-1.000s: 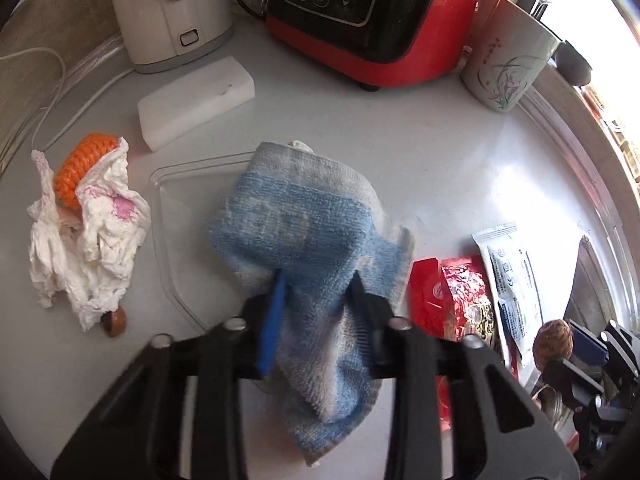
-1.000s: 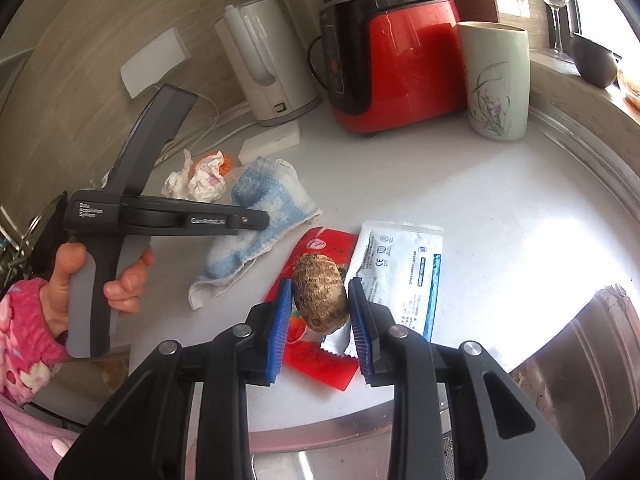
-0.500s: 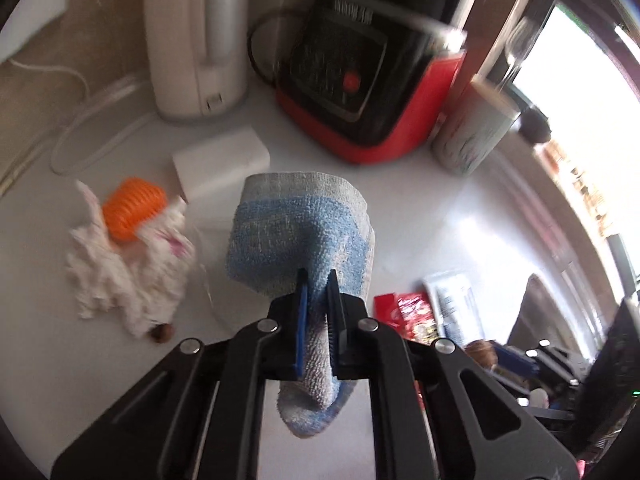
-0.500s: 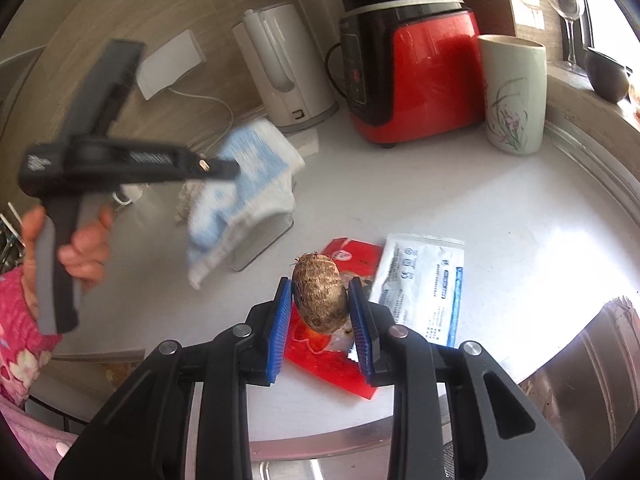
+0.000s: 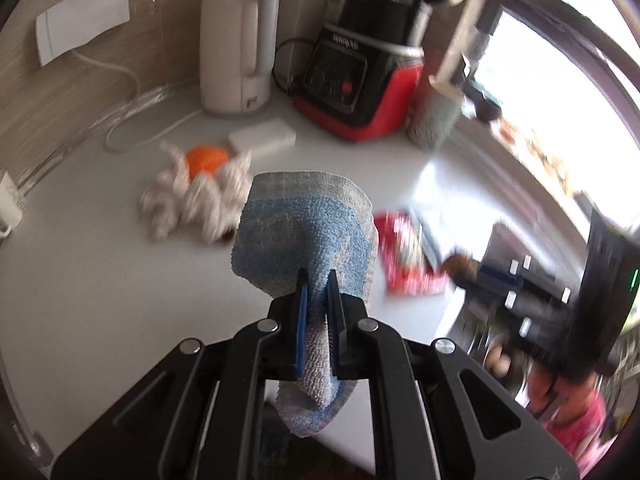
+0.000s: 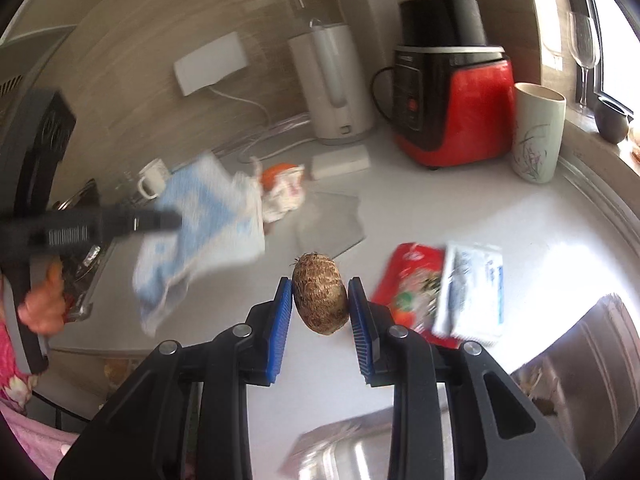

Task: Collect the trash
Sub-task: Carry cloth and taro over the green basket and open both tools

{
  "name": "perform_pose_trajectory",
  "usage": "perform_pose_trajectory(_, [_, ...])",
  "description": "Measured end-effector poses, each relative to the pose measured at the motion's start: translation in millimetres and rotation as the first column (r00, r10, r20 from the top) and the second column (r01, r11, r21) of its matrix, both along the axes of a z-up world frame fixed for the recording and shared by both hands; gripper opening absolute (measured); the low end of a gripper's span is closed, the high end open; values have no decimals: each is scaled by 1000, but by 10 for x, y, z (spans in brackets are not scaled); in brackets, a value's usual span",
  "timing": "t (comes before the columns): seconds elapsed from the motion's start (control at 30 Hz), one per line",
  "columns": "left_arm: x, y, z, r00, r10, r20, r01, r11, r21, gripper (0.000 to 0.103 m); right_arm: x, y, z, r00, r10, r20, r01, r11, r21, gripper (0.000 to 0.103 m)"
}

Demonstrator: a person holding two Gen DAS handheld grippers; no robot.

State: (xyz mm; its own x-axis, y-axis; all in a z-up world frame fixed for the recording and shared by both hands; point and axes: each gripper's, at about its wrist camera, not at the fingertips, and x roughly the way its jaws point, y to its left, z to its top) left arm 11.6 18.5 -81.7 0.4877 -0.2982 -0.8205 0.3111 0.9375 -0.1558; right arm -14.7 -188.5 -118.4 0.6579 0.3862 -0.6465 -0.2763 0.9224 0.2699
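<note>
Meanwhile, on our left, the left gripper [image 5: 317,292] pinches the blue-and-white cloth [image 5: 304,236] tight, lifted clear of the white counter [image 5: 100,280]. Behind lie crumpled tissues [image 5: 192,200]. Rightward, our right gripper [image 6: 320,300] clamps the brown taro [image 6: 319,293] above the counter, near a red wrapper [image 6: 408,284].

No text is legible — the blender panel [image 5: 335,67] lettering (and packets) blurs.

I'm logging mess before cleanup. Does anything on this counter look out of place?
Yes. Crumpled tissues with something orange lie in a heap near the kettle, and a red wrapper and white packet lie loose by the counter's front edge. Nothing looks spilled or broken.
</note>
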Motion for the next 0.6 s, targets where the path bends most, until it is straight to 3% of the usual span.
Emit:
perform_pose_trajectory(0.3, [-1165,429,-554,979,-162,-126,171,983,61,8,-807,593,63,999,-30,-19,30,1000,2,29])
perform_pose_trajectory(0.6, [-1694,700,-1107,946,-250,-206,271,960,78,9,-1568,1196,11,994,-90,-59,91,996,9,29])
